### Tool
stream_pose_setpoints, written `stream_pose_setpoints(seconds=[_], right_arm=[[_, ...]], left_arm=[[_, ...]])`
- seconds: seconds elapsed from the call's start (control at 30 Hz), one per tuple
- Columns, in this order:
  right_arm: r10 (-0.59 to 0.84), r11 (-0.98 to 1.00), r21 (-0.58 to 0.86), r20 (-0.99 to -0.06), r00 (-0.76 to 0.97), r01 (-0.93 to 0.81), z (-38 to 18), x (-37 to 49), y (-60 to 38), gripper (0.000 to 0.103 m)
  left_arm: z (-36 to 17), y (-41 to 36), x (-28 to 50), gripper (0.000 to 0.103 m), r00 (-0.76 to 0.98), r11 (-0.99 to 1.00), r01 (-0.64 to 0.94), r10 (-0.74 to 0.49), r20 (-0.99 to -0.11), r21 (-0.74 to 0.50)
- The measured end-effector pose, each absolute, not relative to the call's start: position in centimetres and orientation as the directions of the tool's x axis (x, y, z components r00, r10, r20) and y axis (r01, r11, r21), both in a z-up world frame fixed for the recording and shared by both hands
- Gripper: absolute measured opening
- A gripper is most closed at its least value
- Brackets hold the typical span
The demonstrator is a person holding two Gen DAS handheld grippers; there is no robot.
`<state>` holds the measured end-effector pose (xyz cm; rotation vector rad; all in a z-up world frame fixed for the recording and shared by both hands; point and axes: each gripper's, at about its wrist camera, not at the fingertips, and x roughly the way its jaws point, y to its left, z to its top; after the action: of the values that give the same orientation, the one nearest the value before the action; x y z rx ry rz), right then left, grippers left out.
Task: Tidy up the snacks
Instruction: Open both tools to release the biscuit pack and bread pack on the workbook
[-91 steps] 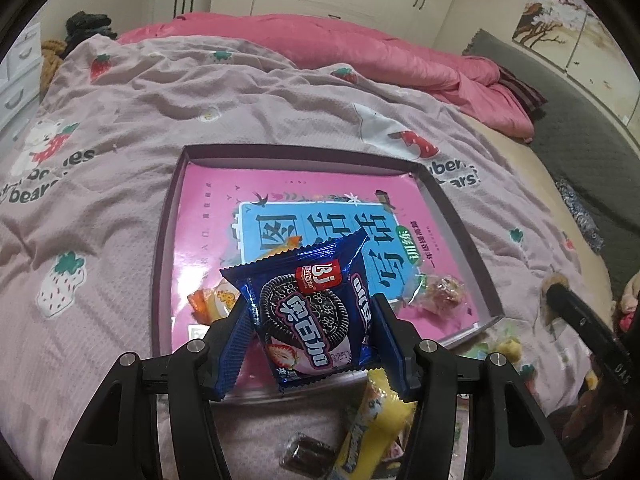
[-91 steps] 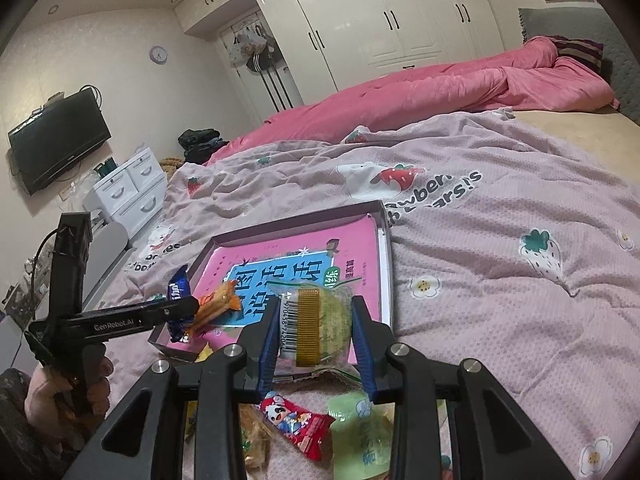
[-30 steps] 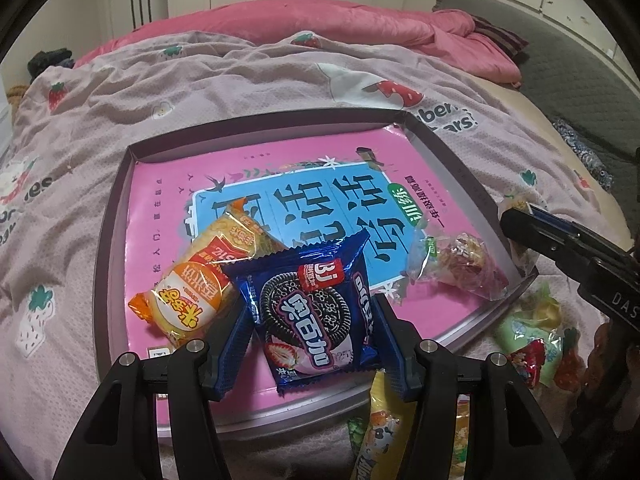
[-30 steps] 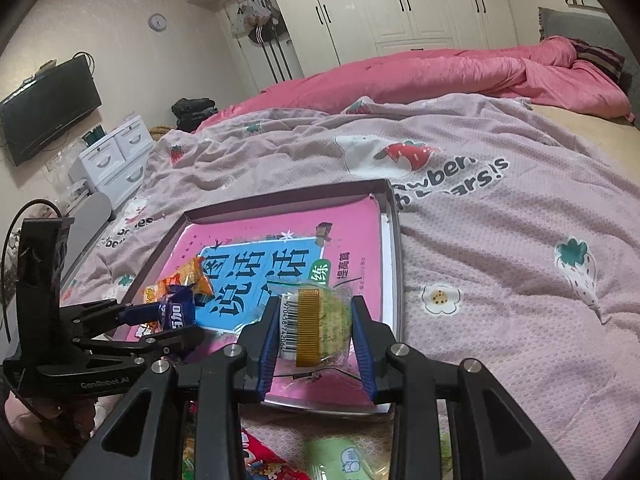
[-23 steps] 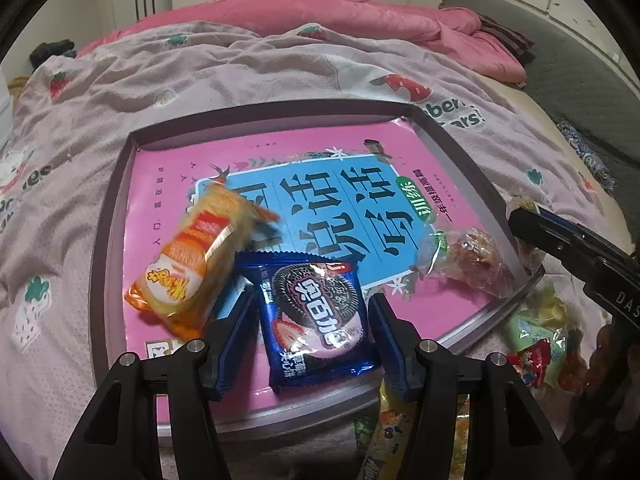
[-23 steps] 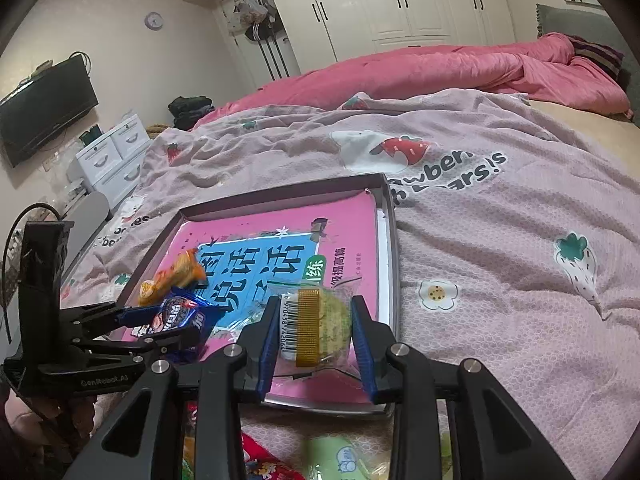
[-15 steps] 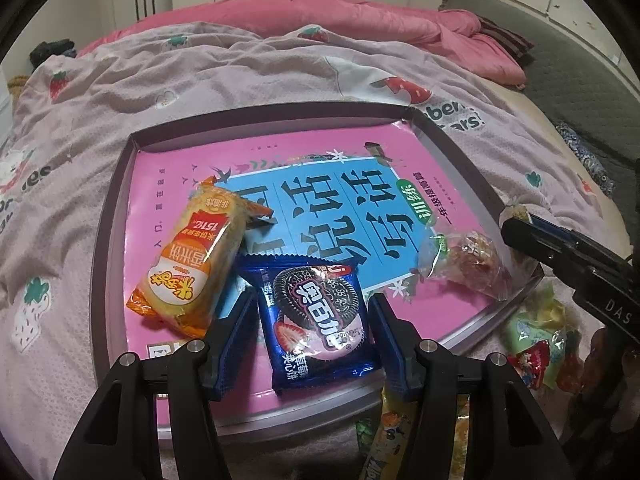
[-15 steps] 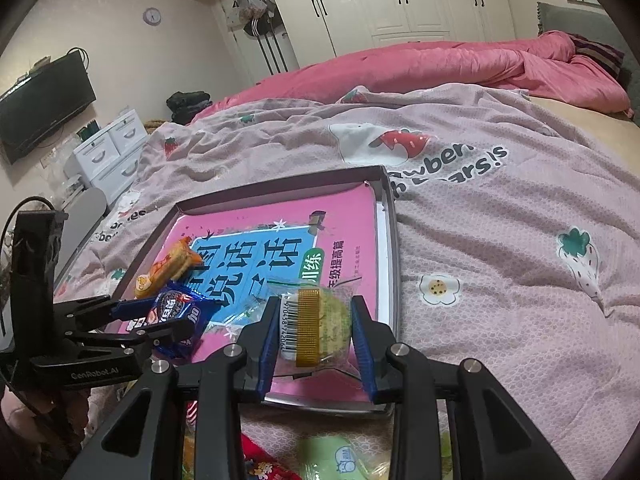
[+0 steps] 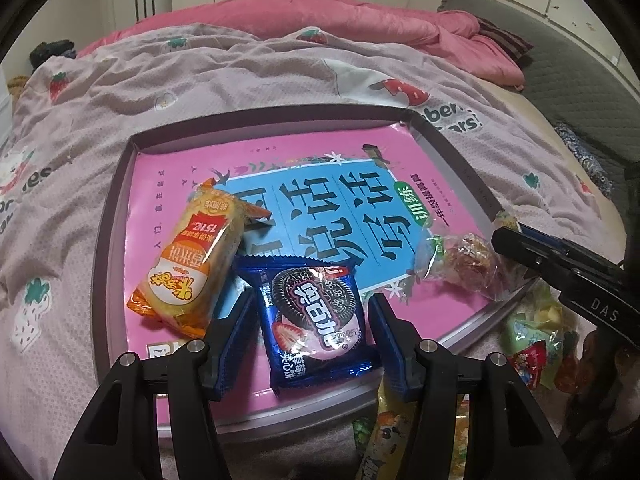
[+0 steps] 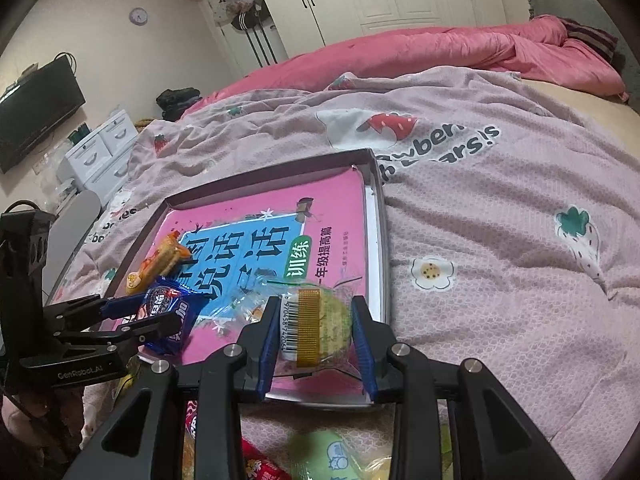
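A shallow tray (image 9: pixel 116 216) with a pink and blue book cover inside lies on the bed. A blue cookie pack (image 9: pixel 316 312) lies flat in its near part, between the fingers of my left gripper (image 9: pixel 312 340). That gripper is open, with a gap on each side of the pack. An orange cracker pack (image 9: pixel 196 264) rests just left of it. My right gripper (image 10: pixel 316 312) is shut on a round green pastry (image 10: pixel 320 332) in clear wrap, over the near right corner of the tray (image 10: pixel 380 240). In the left wrist view the right gripper (image 9: pixel 504 240) has clear-wrapped snack at its tips.
Loose snacks lie on the blanket in front of the tray: a yellow pack (image 9: pixel 384 440), green and red wrappers (image 9: pixel 532 340) and a red pack (image 10: pixel 256 464). A pink duvet (image 9: pixel 320 20) is bunched at the far end. White drawers (image 10: pixel 104 148) stand left of the bed.
The cookie pack, held tilted up between the left fingers a second ago, now lies flat on the tray. The orange pack shifted and settled beside it. The right gripper still holds the pastry.
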<state>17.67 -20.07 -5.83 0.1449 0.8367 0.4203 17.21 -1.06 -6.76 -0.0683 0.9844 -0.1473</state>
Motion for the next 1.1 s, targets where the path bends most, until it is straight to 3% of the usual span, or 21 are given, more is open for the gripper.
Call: stream_pose_setpoints(seconds=[0.4, 0.57, 1.1], right_arm=[[0.418, 0.907, 0.28, -0.693, 0.587, -0.315, -5.7, 17.5, -19.7, 0.035], [0.41, 0.911, 0.277, -0.689, 0.597, -0.306, -5.5, 17.4, -19.9, 0.05], [0.382, 0.922, 0.221, -0.66, 0.647, -0.319, -4.2, 17.0, -19.9, 0.066]], left_arm=[[-6.3, -1.1, 16.8, 0.06, 0.542, 0.989, 0.093, -0.146, -0.828, -0.113], [-5.9, -1.1, 16.7, 0.06, 0.547, 0.99, 0.09, -0.141, -0.825, -0.109], [-4.5, -0.9, 16.4, 0.071, 0.572, 0.99, 0.083, -0.14, -0.808, -0.113]])
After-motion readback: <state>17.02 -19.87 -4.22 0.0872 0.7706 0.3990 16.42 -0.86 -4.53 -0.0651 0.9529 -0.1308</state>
